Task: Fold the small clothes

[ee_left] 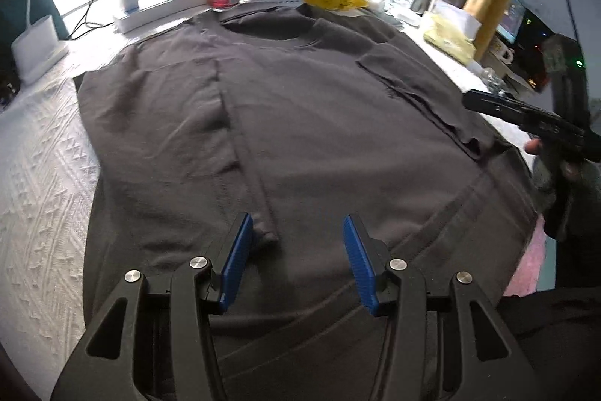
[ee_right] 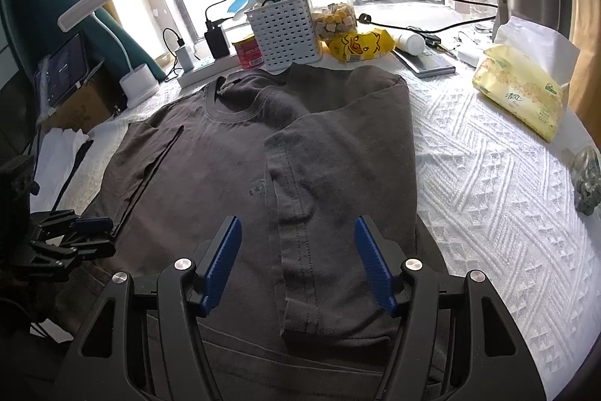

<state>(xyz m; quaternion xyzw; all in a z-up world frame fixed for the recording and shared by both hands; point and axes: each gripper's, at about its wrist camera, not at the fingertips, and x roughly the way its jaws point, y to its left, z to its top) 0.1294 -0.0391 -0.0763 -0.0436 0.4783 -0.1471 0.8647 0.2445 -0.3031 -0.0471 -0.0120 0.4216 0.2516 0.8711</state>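
- on the white cloth [ee_right: 488, 183] your shirt [ee_right: 233, 153] lies flat, both sides folded inward.
- left gripper [ee_left: 296, 243] and right gripper [ee_right: 296, 247]: jaws spread, holding nothing.
- next, judged: grip the hem, fold toward the collar.

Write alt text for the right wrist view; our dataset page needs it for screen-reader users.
A dark grey cotton T-shirt lies on a white textured tablecloth, both sleeves folded inward. The right gripper hovers open over the right sleeve's hem, holding nothing. Behind the collar stand a white perforated plastic basket and a red tin can.
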